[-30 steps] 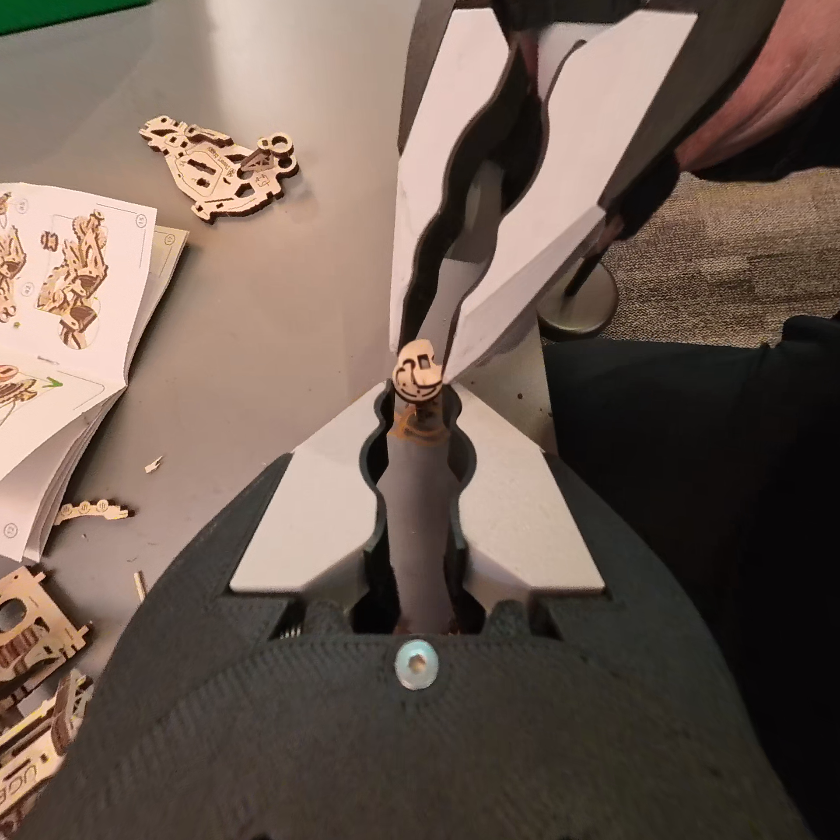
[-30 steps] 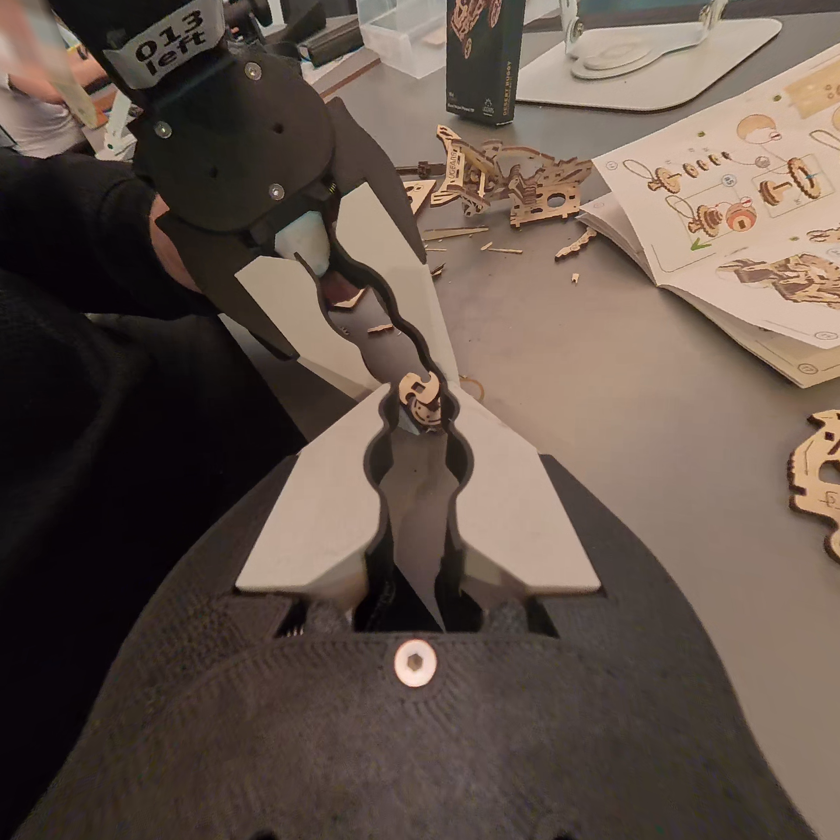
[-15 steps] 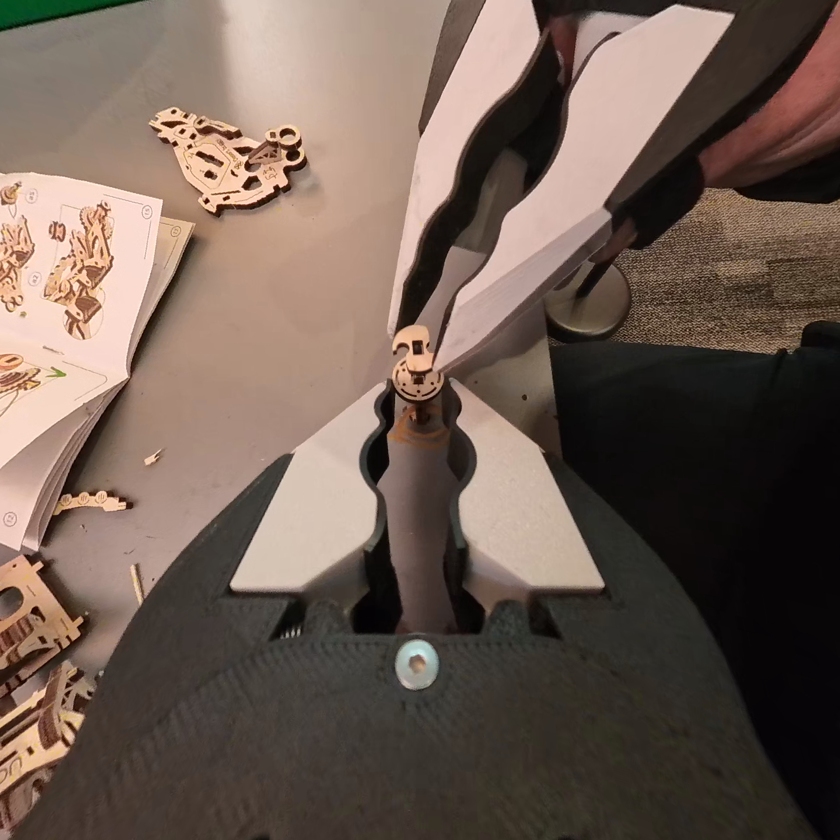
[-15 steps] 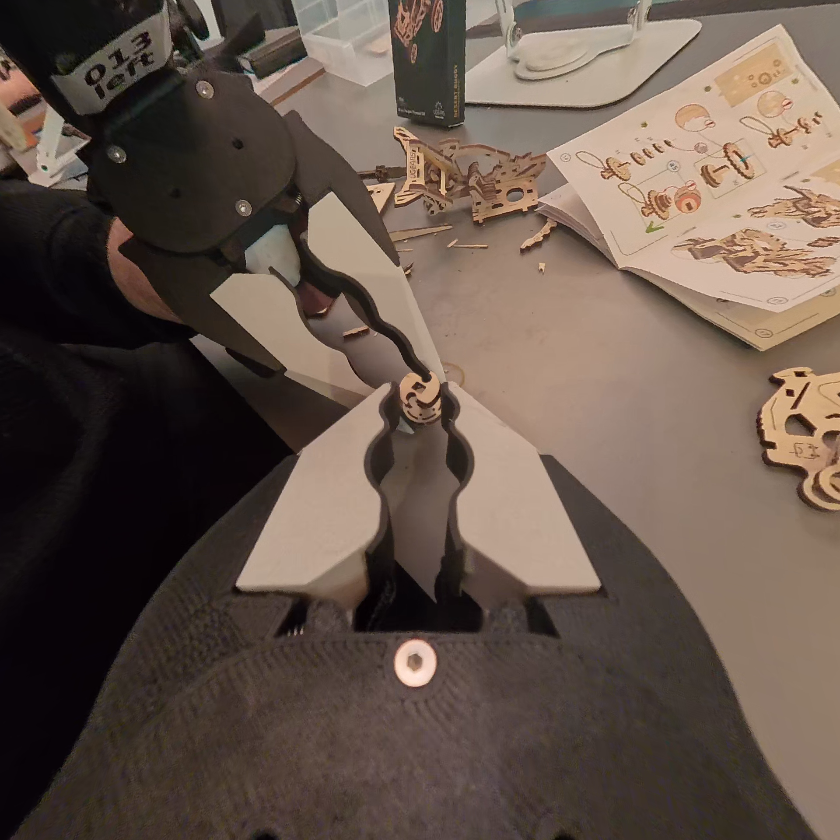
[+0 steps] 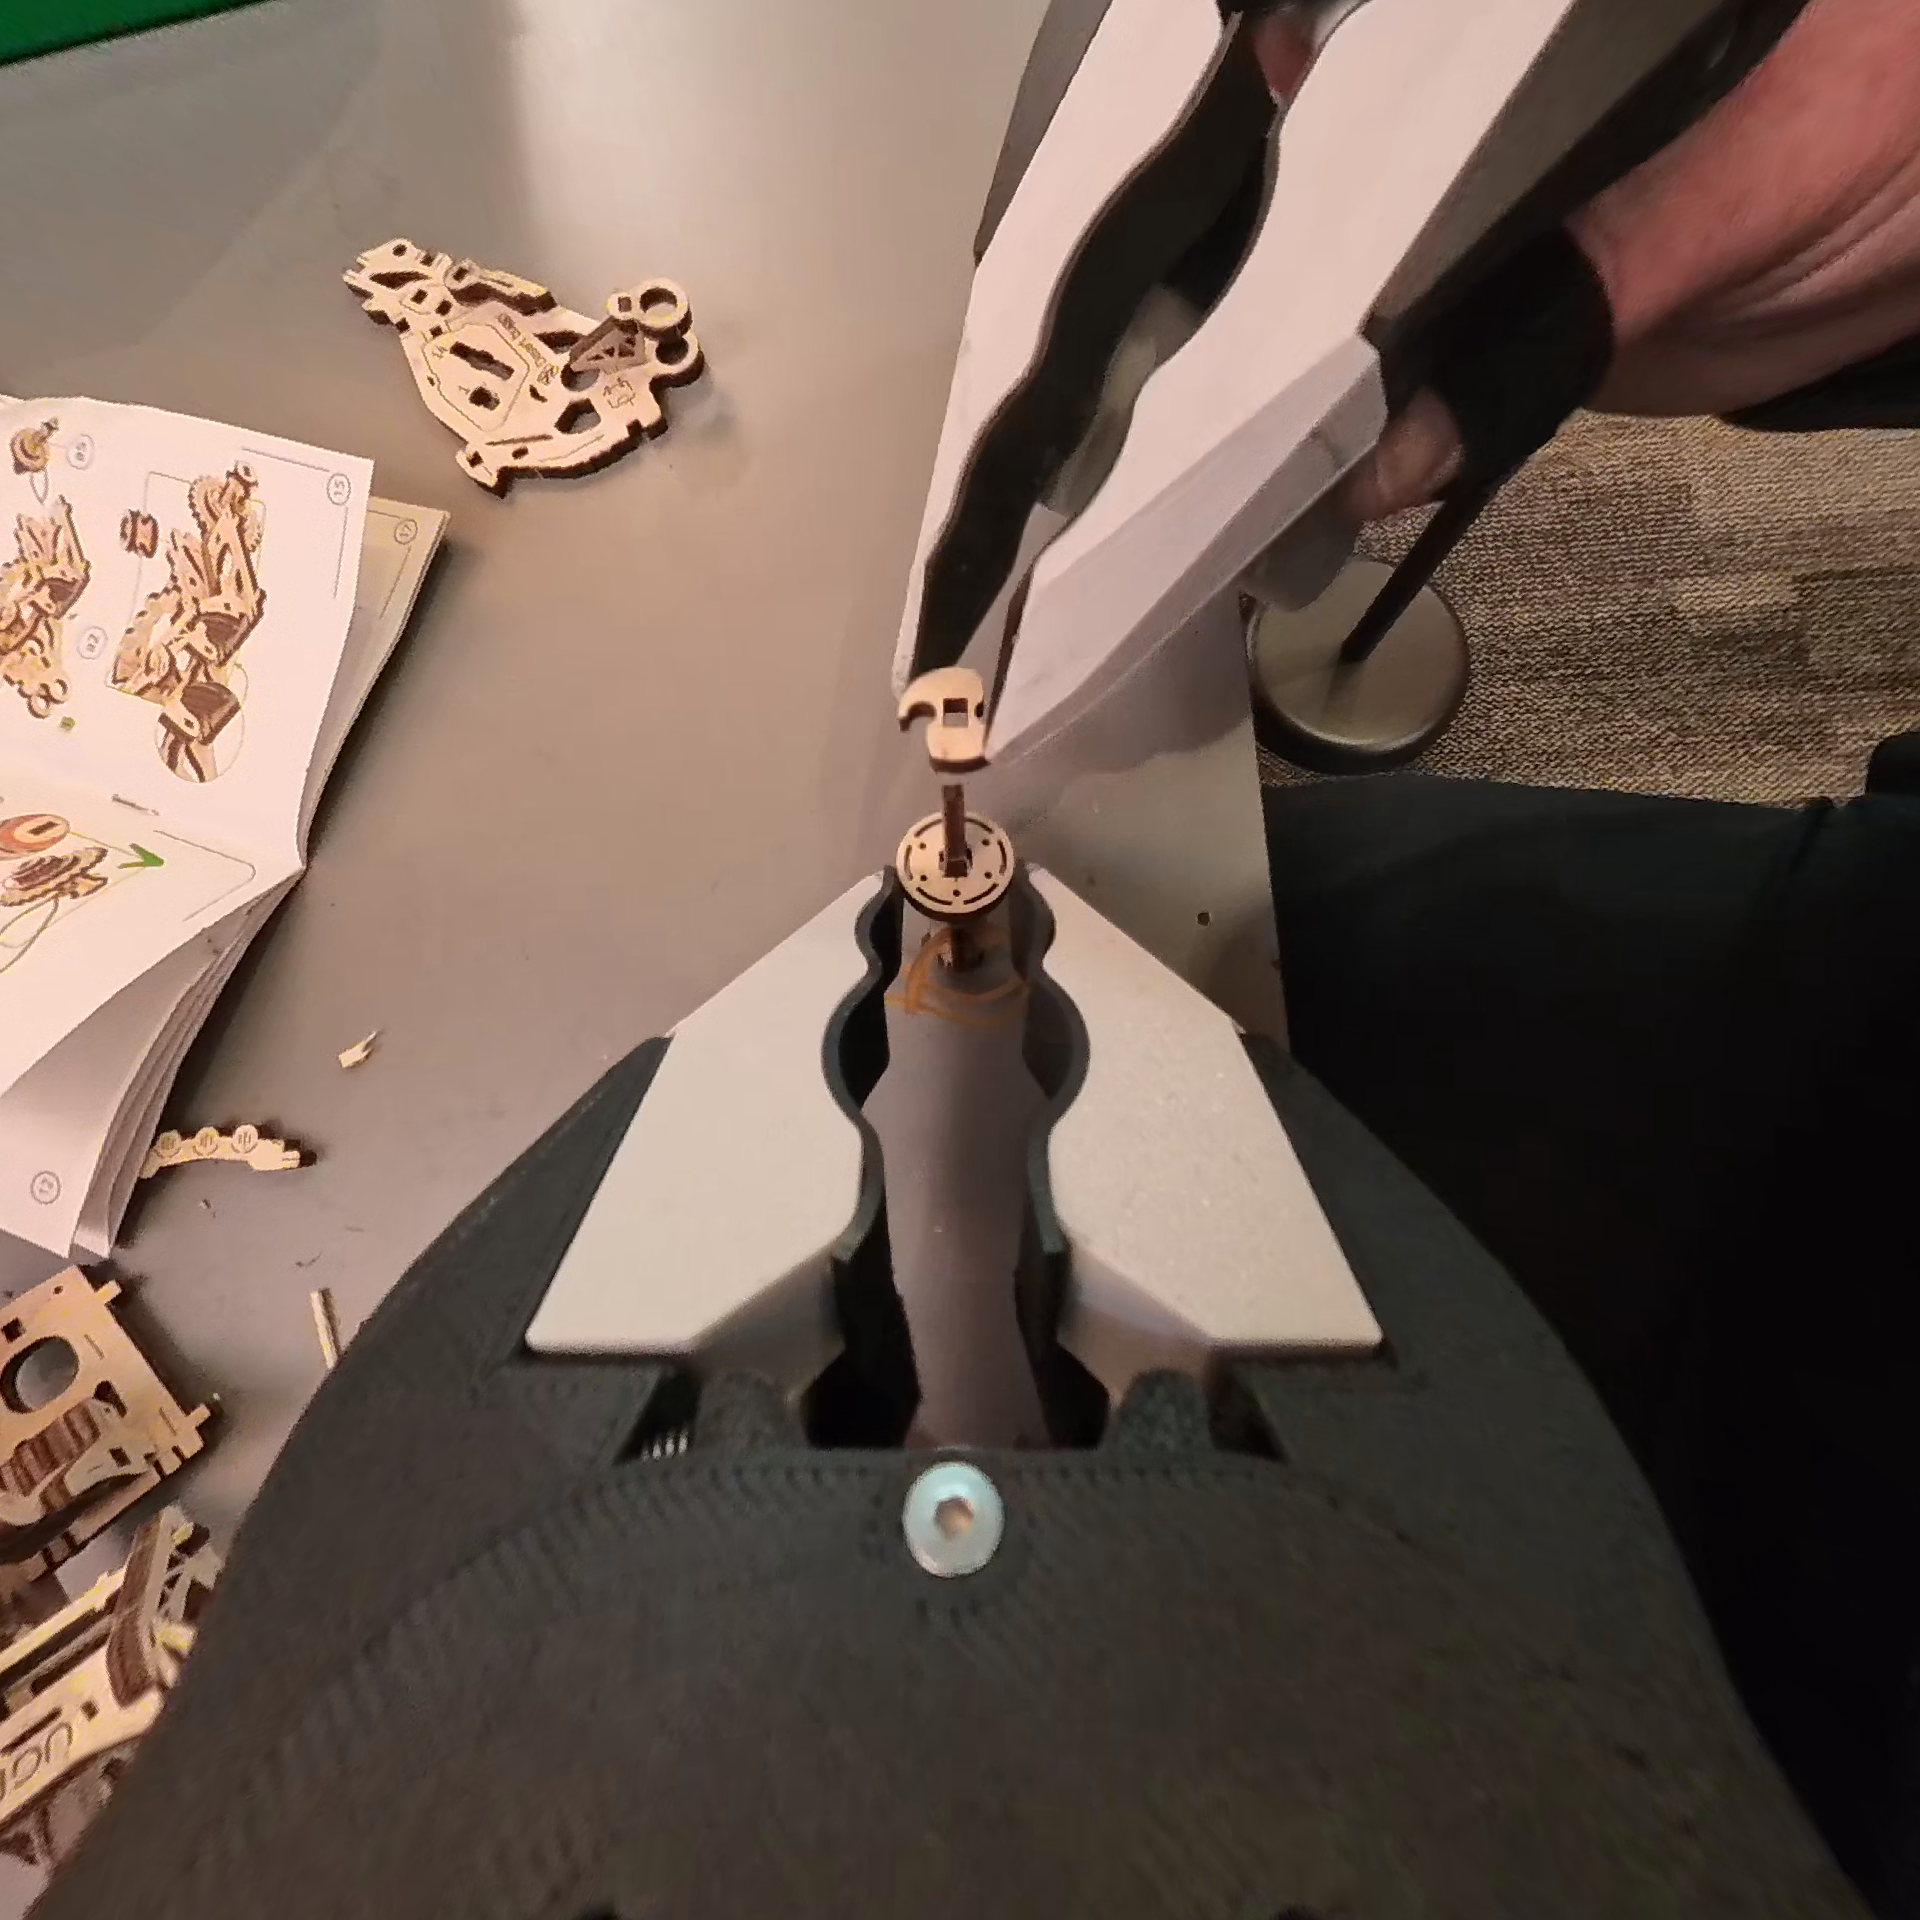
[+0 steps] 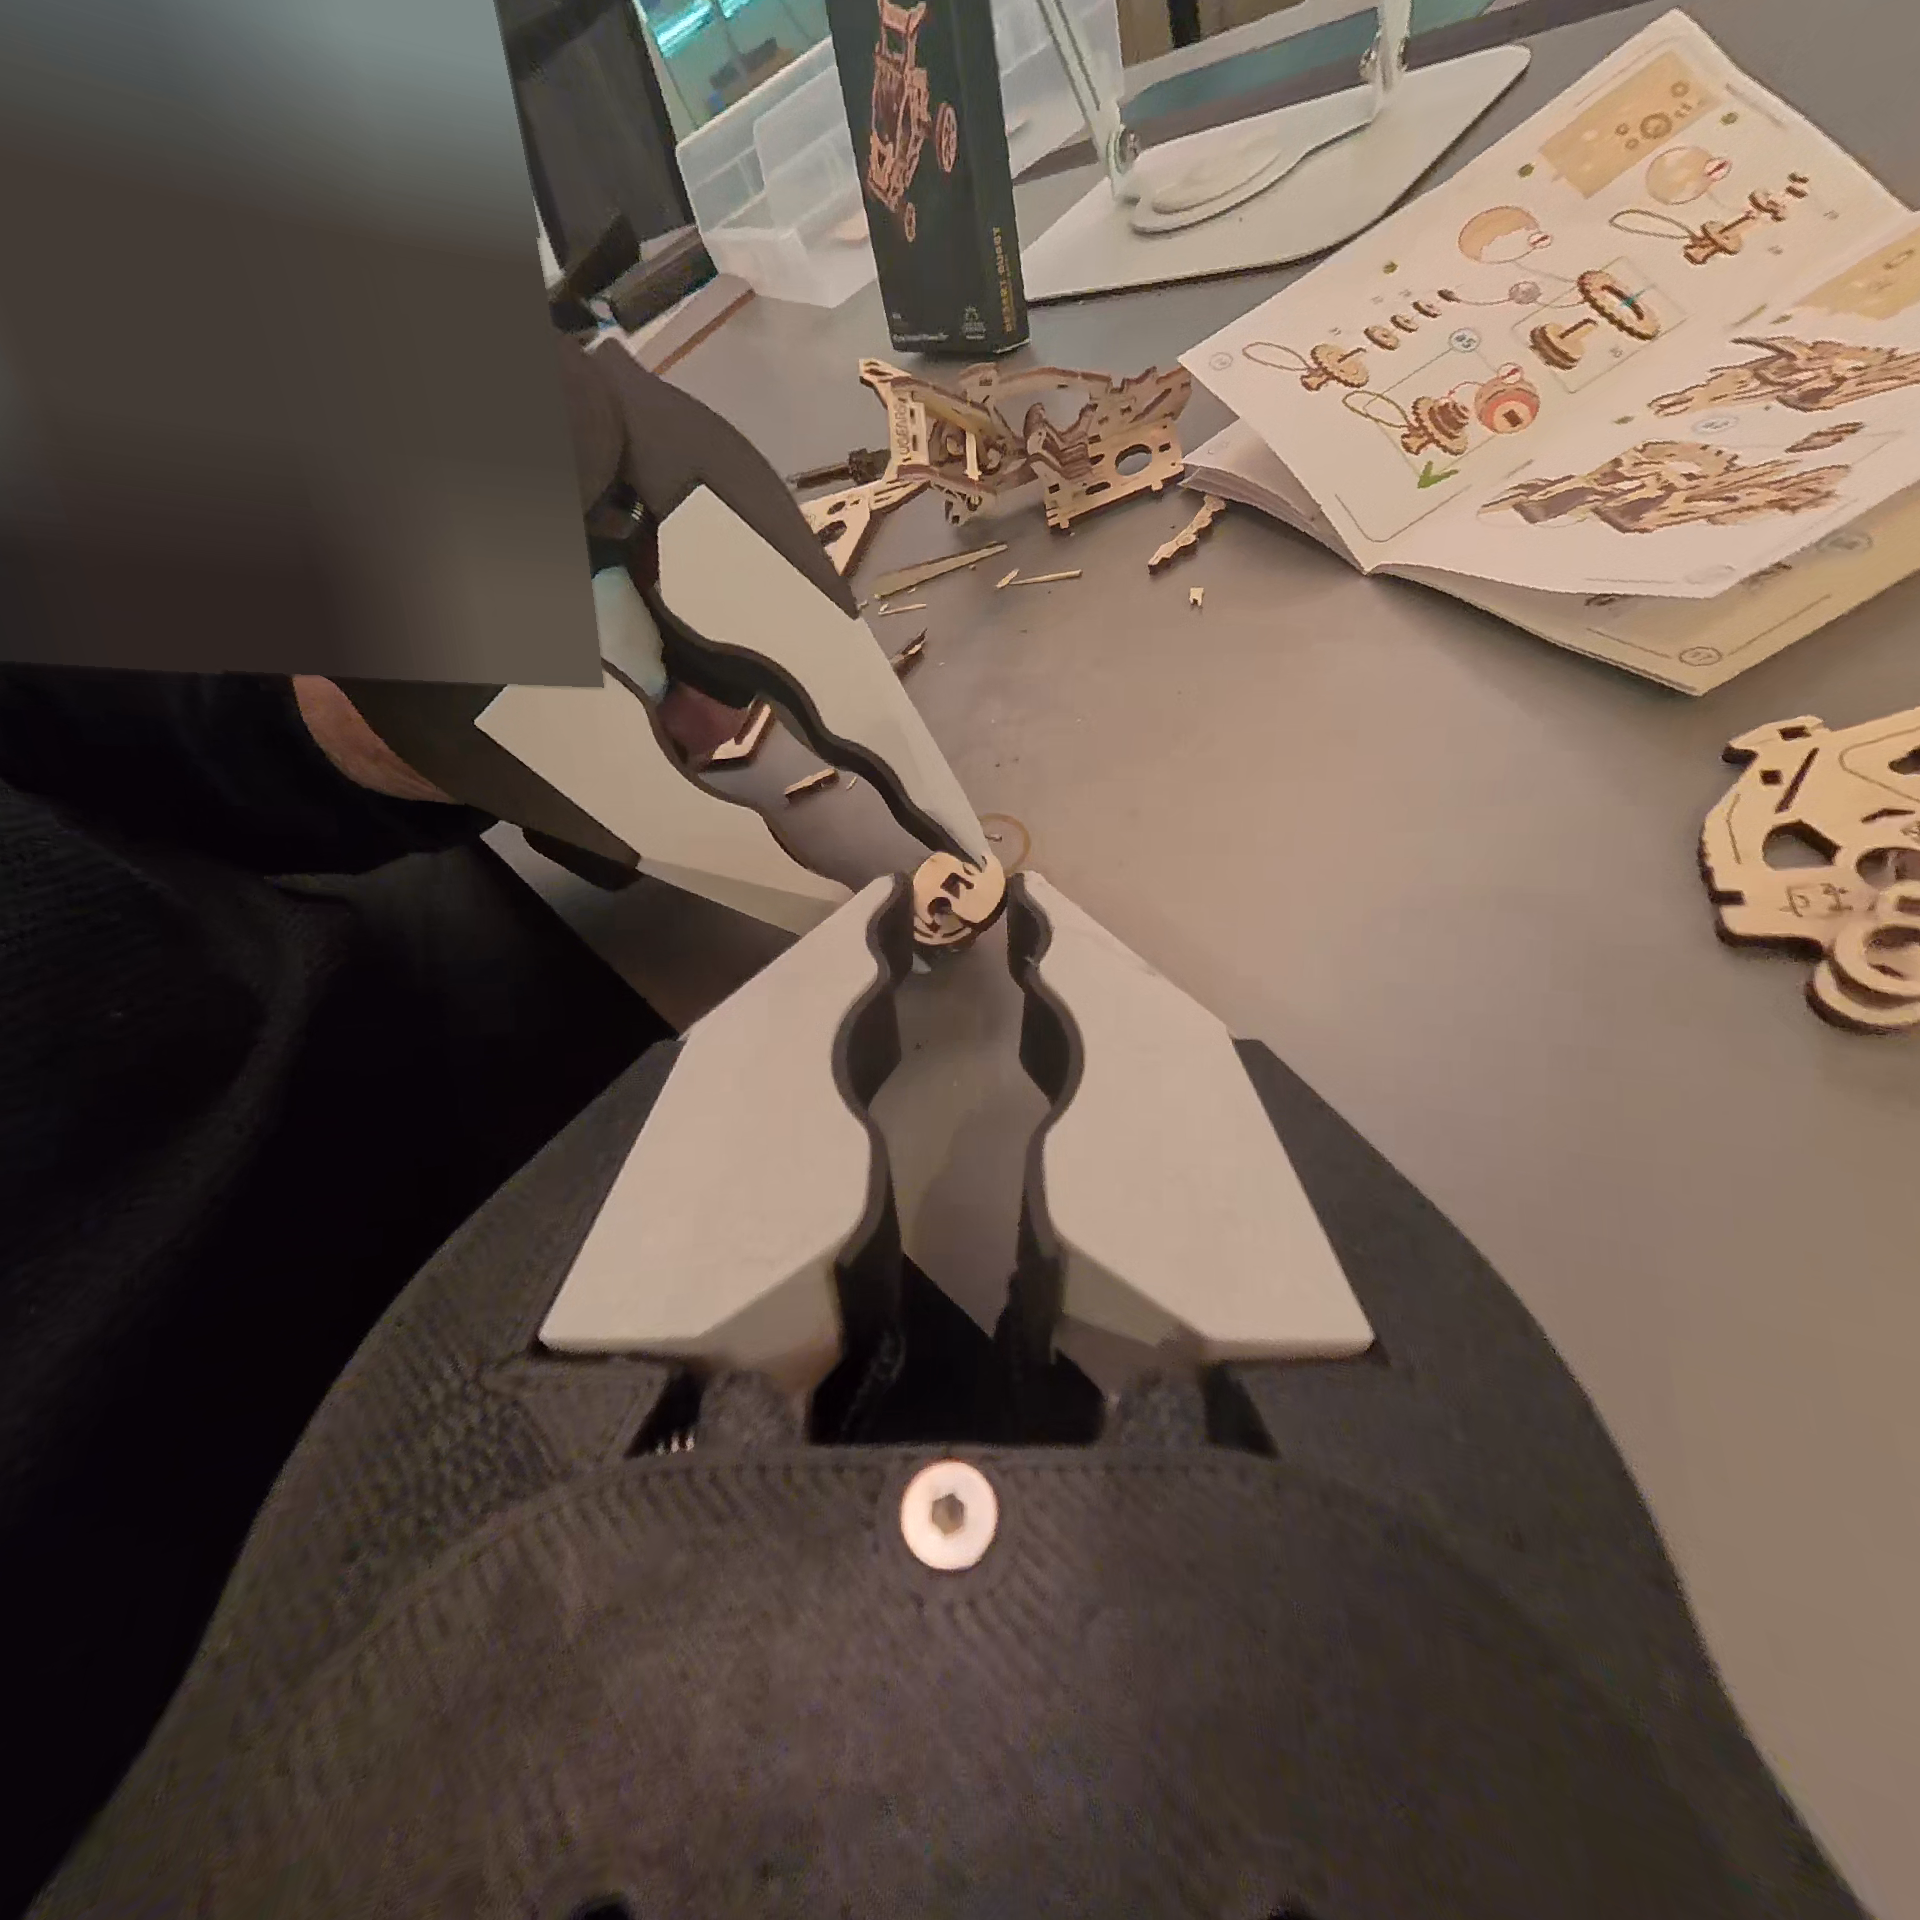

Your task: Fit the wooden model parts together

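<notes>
Wooden disc (image 5: 953,865) pinched mid-frame by left gripper (image 5: 954,896); right gripper (image 5: 961,727) grips hooked piece (image 5: 943,719) above, lined up to join.

Grey desk (image 5: 644,644) w/ dim warm light, mottled beige carpet (image 5: 1683,582) at right, clear bins (image 6: 769,197) far back.

The small hooked wooden piece (image 5: 943,730), pinched at the tips of the right gripper (image 5: 961,681), now stands clear of the wooden disc (image 5: 954,868), where one second ago it sat against it. A thin dark peg (image 5: 950,821) is now exposed between the two. The disc remains gripped by the left gripper (image 5: 954,883). The right gripper sits higher and farther off in the left wrist view.
</notes>
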Available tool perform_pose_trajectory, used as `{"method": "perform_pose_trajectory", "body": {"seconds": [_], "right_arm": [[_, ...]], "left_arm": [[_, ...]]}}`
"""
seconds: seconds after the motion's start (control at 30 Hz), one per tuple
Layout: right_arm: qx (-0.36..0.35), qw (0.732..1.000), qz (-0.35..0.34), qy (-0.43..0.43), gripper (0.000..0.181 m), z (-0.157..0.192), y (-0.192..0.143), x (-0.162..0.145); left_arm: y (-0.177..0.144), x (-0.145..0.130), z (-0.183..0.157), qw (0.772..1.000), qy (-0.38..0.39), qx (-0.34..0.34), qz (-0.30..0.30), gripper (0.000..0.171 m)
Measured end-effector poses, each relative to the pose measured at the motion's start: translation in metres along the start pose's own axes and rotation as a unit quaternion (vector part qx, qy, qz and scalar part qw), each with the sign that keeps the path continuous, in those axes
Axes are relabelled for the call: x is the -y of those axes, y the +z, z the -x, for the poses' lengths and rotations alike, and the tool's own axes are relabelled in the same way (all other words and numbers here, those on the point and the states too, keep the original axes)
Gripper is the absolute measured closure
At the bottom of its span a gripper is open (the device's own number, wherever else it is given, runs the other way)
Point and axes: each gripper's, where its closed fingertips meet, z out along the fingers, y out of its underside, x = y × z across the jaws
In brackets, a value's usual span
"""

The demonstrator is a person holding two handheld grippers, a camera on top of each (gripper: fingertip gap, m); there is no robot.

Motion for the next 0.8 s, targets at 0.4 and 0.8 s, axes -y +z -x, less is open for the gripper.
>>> {"method": "perform_pose_trajectory", "body": {"seconds": [0.4, 0.8], "right_arm": [[0.03, 0.999, -0.028, 0.024, 0.166, 0.003, 0.0, -0.001], [0.0, 1.0, 0.0, 0.002, 0.166, 0.002, 0.007, -0.007]], "left_arm": [[0.002, 0.001, -0.002, 1.0, 0.008, 0.007, -0.003, 0.154], [0.003, -0.001, -0.001, 1.0, 0.005, 0.009, -0.007, 0.153]]}}
